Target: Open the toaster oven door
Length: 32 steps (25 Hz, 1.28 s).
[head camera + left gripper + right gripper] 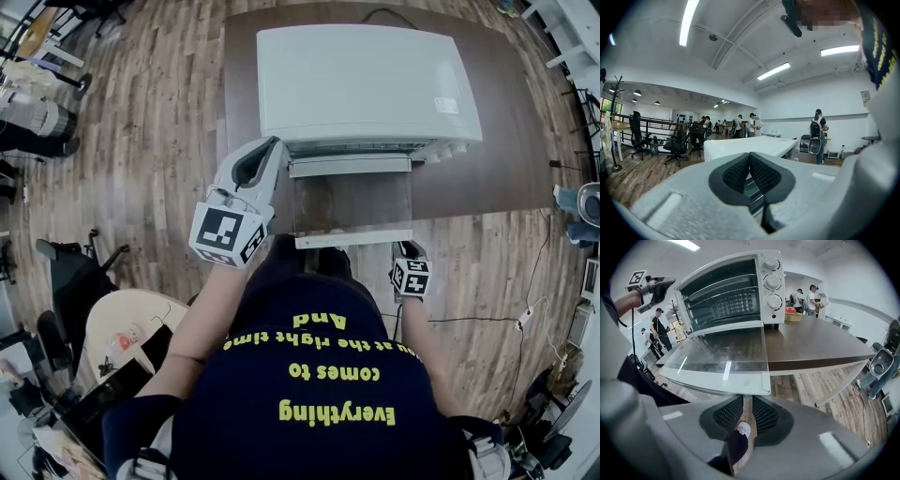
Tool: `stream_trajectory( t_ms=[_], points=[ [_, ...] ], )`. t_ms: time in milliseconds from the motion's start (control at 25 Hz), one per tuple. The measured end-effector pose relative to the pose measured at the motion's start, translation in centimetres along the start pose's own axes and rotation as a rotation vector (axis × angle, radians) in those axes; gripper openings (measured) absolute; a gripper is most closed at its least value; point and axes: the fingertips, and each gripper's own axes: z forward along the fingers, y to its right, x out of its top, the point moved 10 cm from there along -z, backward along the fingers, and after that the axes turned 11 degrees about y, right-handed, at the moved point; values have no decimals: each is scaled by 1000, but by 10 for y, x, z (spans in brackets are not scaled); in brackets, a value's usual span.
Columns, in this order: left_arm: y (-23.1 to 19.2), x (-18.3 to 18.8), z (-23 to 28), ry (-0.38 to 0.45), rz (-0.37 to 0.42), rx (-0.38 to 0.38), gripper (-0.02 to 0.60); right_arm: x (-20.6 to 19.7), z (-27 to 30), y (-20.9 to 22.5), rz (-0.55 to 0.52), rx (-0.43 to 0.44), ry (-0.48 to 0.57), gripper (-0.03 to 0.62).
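Note:
A white toaster oven (366, 84) stands on a dark brown table (506, 159). Its glass door (352, 202) hangs folded down flat, with the handle edge (353, 239) toward me. The right gripper view looks into the oven (731, 287), where racks show, with three knobs (772, 282) on the right. My right gripper (746, 401) sits just below the door's front edge (717, 380), its jaws a narrow gap apart with only floor between them. My left gripper (272, 145) is raised beside the oven's left front corner. Its pads (740, 171) are pressed together on nothing.
The table's front edge (811, 364) runs to the right of the door. A small bowl (792, 315) sits behind the oven. Office chairs (677, 145) and several people stand far off. A round table (122, 319) and a floor cable (487, 319) lie near my legs.

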Motion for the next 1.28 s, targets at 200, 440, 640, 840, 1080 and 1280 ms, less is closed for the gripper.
stream_trajectory(
  t_ms=[200,440,640,840,1080,1280],
  points=[
    [-1,-2,2,-6,-2,-5,0,0,0,0,1,-4,0,78],
    [-4,-3,7,-2,-4,-12,0,0,1,-2,7,6,-16,108],
    [-7,-3,11,4,-11,-16,0,-3,-6,4,36,1,-55,137],
    [-10,-3,14,12,-16,-20,0,-9,-22,18,33,-53,-96,144],
    [-14,-1,17,25,-21,-25,0,21,-52,51,105,-246,41,132],
    [-16,1,18,41,-20,-30,0,90,-71,58,102,-281,265,104]
  ],
)
